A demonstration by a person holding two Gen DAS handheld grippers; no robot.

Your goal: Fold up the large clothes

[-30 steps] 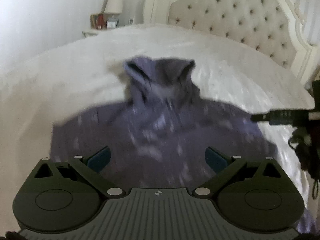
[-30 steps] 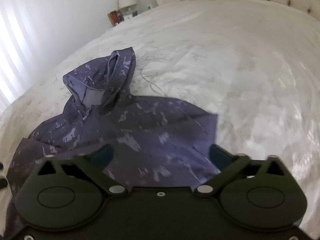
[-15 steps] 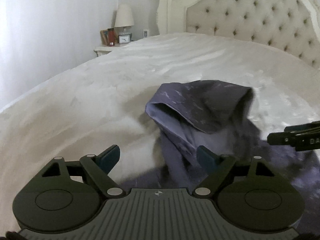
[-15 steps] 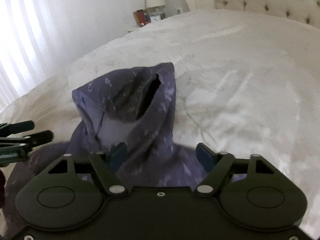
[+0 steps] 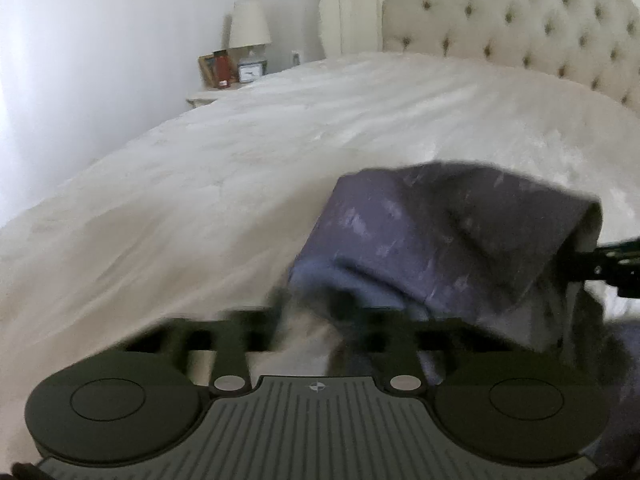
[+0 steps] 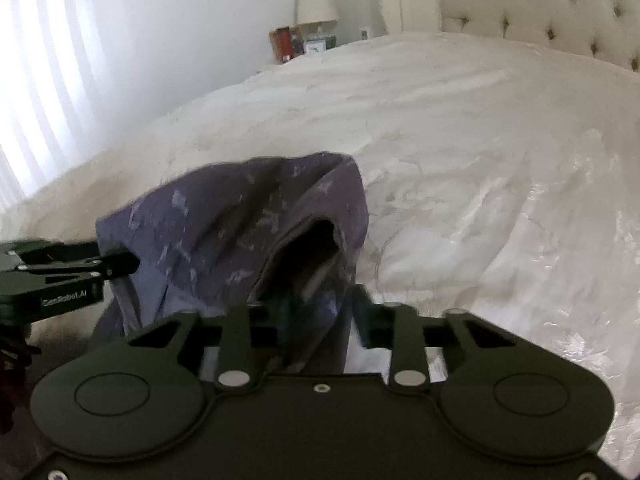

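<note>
I've got both grippers down on the hood [image 5: 452, 232] of the purple hoodie [image 6: 240, 224], which lies on the white bed [image 5: 248, 152] with its hood standing up off the cover and its body spreading dark toward me along the bottom edges of both views. My left gripper [image 5: 312, 320] has just been closing, and its jaws are now together at the hood's left edge; the motion blur there hides the pads, so I read it as pinched on the purple cloth that bunches right between them. My right gripper [image 6: 316, 312] has just been closing too, and its jaws sit clamped on the hood's right side, the fabric gathered into a fold that runs down between the two fingers. From the right wrist view I see the left gripper coming in from the left, its tip touching the hood's far edge; from the left wrist view the right gripper shows at the right edge, tip against the hood's other end. The hood's opening gapes dark between the two grips. Beyond it the bedcover is wrinkled and shiny. At the head of the bed stands a tufted cream headboard [image 5: 500, 20], and beside it a nightstand [image 5: 208, 96] carries a lamp [image 5: 248, 28], a small clock [image 5: 251, 72] and a red object I cannot make out.
</note>
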